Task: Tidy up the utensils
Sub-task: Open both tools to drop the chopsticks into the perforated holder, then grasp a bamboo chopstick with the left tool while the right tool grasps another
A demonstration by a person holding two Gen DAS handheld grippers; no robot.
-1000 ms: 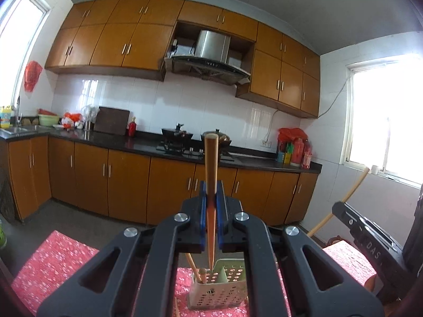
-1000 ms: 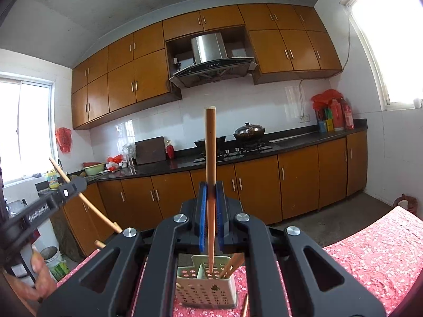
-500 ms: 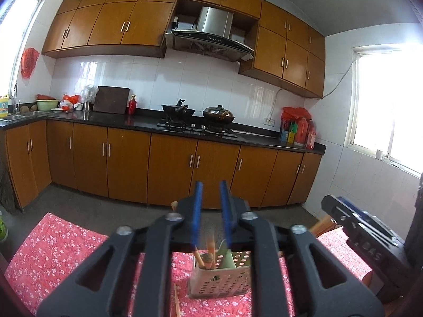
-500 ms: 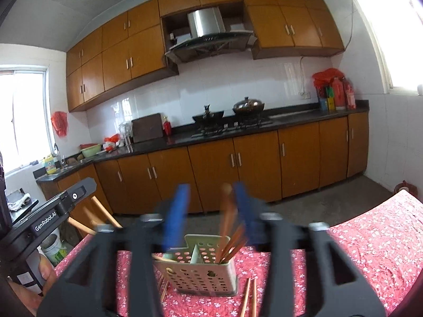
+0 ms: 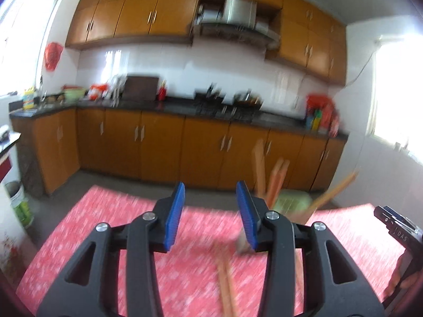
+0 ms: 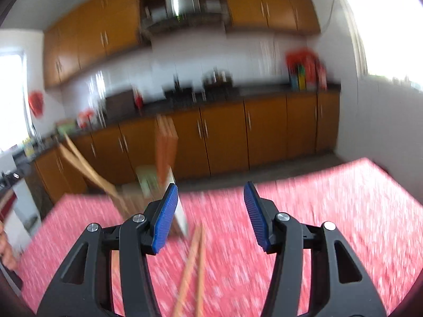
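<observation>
Both grippers spread wide, holding nothing, frames blurred.
Left view: our left gripper over red cloth; holder with chopsticks partly behind right finger. Right view: right gripper; loose chopsticks on cloth, holder behind left finger.

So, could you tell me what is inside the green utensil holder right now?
Several wooden chopsticks stand in the utensil holder, leaning outward. Motion blur and the left gripper hide its compartments and lower part.
</observation>
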